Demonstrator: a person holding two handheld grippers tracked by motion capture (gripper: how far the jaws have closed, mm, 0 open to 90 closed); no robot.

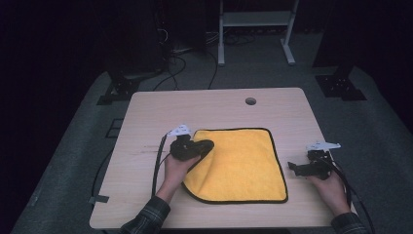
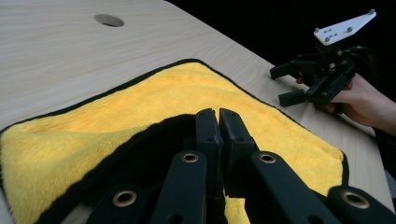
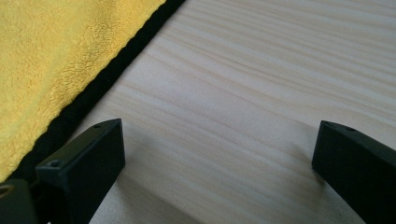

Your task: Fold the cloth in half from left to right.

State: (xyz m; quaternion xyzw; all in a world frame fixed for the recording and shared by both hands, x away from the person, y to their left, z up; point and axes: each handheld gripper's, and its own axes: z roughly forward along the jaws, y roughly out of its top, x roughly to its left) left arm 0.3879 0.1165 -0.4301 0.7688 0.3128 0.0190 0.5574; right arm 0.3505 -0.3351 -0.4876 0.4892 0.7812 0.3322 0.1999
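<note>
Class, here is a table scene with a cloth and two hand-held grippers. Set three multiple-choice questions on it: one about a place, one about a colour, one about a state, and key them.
1. Where does the right gripper sit?
A. On the cloth
B. Over bare table beside the cloth's right edge
C. By the round hole

2. What colour is the cloth?
A. Yellow with a black border
B. Plain white
C. Blue with a red border

3. How do the left gripper jaws stand?
A. Wide open above the cloth
B. Shut on the cloth's edge
C. Open around a cup

Key: 1 B, the right gripper view shows wood between its open jaws, the border to one side. 2 A, yellow pile and black trim in every view. 3 B, the jaws meet with the folded-over edge pinched.
</note>
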